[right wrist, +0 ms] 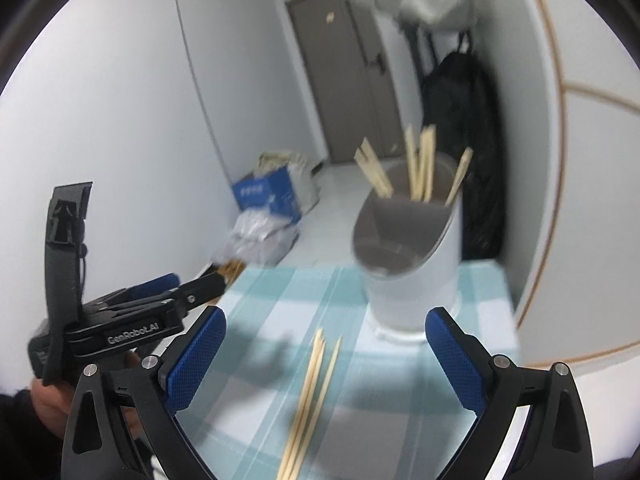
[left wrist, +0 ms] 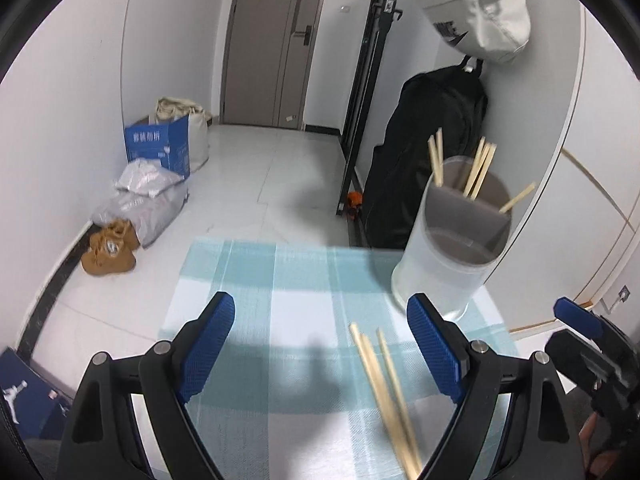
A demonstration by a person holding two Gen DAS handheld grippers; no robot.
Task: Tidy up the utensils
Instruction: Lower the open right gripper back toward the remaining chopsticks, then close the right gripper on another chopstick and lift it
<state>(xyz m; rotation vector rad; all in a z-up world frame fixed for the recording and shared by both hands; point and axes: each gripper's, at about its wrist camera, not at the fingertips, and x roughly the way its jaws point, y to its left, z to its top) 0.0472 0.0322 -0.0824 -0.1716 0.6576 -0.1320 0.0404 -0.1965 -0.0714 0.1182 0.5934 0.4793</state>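
Several loose wooden chopsticks (left wrist: 384, 392) (right wrist: 312, 392) lie on the blue-and-white checked cloth (left wrist: 280, 280) (right wrist: 280, 300). A white utensil holder (left wrist: 444, 264) (right wrist: 412, 280) with a grey insert stands at the cloth's far right, and several chopsticks (left wrist: 476, 172) (right wrist: 420, 168) stick up from it. My left gripper (left wrist: 322, 340) hangs open over the cloth, with the loose chopsticks low between its fingers, nearer the right pad and untouched. My right gripper (right wrist: 326, 360) is wide open above the same chopsticks, gripping nothing. The left gripper (right wrist: 196, 284) also shows in the right wrist view, held by a hand (right wrist: 48, 400).
Beyond the cloth's far edge is a tiled floor with a blue box (left wrist: 160, 148), bags and brown shoes (left wrist: 108, 252) along the left wall. A black bag (left wrist: 432, 152) and a grey cap (left wrist: 472, 12) hang by the wall behind the holder. A closed door (left wrist: 272, 40) is at the back.
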